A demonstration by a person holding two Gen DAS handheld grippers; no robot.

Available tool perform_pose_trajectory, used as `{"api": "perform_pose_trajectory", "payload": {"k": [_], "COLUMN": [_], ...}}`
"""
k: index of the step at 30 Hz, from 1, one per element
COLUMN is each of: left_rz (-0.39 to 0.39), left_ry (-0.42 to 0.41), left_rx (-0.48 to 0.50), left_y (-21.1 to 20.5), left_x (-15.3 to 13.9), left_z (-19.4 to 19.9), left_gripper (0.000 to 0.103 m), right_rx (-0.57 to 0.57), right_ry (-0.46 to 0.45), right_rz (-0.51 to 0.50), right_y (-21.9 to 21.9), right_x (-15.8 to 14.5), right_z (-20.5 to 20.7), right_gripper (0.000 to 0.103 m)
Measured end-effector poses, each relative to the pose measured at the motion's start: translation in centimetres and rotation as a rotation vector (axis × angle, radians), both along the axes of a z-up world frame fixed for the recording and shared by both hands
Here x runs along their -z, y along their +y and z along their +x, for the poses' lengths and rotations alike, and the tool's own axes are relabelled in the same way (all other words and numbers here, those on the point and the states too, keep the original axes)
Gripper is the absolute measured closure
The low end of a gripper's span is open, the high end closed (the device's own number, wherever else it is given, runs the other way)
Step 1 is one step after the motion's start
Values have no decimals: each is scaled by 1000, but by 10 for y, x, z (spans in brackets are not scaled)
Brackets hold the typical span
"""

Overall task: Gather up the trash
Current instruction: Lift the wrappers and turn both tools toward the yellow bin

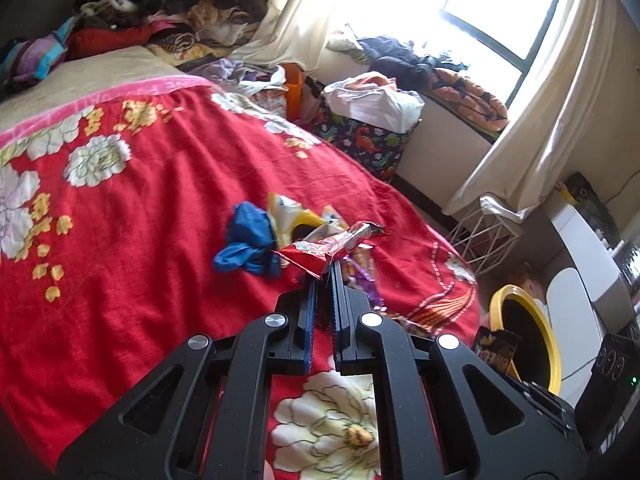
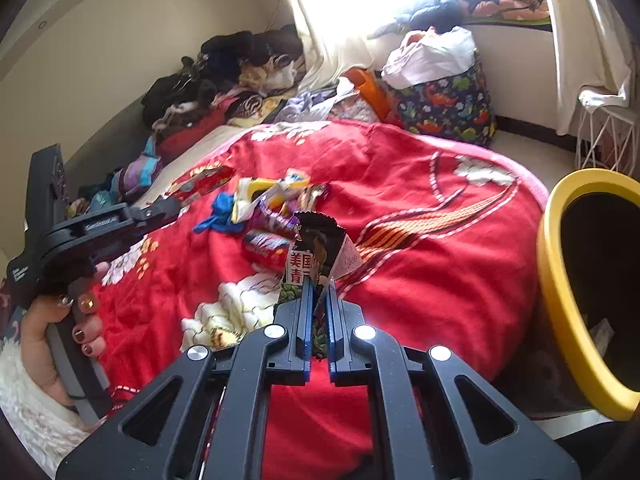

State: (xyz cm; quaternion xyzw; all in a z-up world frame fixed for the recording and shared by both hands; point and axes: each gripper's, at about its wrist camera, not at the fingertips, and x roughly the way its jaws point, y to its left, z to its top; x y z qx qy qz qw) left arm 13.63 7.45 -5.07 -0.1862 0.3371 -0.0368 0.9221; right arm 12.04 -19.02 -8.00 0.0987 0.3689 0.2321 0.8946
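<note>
Red wrapper (image 1: 332, 248) — pinched at one end by the left gripper (image 1: 325, 276), jaws nearly together on it, held just above the blanket (image 1: 140, 220). Dark packet (image 2: 320, 244) — clamped upright in the right gripper (image 2: 318, 292), jaws narrow on its lower edge. Wrapper pile (image 2: 272, 204) with a blue cloth (image 2: 218, 210) — on the blanket, beyond both tools. Hand (image 2: 52, 320) — wrapped around the left tool's handle, tool reaching level over the bed. Bin (image 2: 560, 288), yellow-rimmed — beside the bed, at right.
</note>
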Motion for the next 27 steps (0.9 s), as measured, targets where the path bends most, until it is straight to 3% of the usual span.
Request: {"api": "perform_pose_trajectory", "payload": {"k": [27], "left_rz": [34], "left_ry": [-40], "left_rx": [186], "left_y": [-67], "left_x": [-18], "left_z": [-5], "left_gripper": [100], "right_rx": [127], "right_ry": [-92], "right_rz": [-14], "right_y": [-45], "right_x": [-25], "right_z": [-1], "right_gripper": [97]}}
